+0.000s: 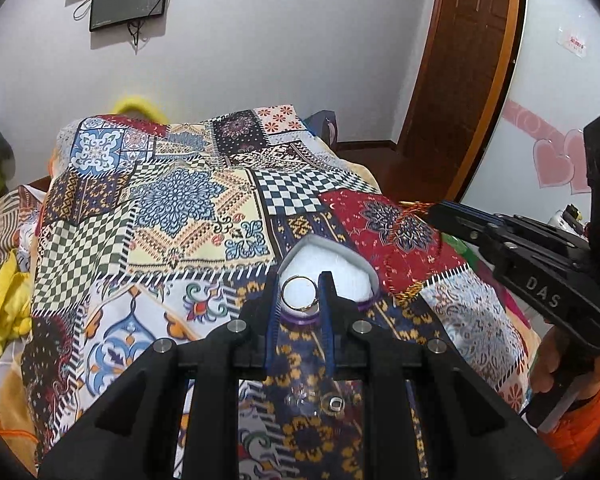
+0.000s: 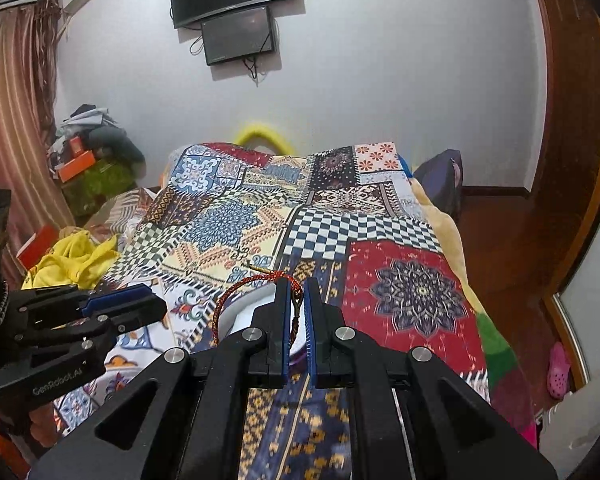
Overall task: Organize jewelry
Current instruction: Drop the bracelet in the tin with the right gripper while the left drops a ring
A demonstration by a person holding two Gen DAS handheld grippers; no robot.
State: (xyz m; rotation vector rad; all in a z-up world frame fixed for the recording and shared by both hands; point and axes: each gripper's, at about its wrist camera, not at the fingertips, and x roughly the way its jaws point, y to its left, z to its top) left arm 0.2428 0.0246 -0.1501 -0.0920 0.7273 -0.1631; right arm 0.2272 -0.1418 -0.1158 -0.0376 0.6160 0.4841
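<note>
Left gripper point(image 1: 300, 300): jaws drawn in to a narrow gap, a gold ring point(image 1: 299, 293) pinched upright between the blue pads. Ring hangs directly over the white lining of a heart-shaped jewelry box point(image 1: 332, 260), purple-trimmed, open on the patchwork bedspread point(image 1: 180, 208).

Right gripper point(image 2: 296, 312): jaws nearly closed on a red braided bracelet point(image 2: 236, 292). The cord loops out to the left, a gold-tipped end pointing away, above the same white box point(image 2: 256, 300), only partly seen behind the fingers.

Nearer than the left jaws, small pieces of jewelry point(image 1: 332, 402) lie on the cloth; too blurred to name.

Step in hand, as I judge it: both pieces carried to the box, about to be placed. Next calls for lowering the ring onto the lining and easing the jaws apart; the bracelet needs its loose loop brought inside the rim before release, or it may drape over the edge.
</note>
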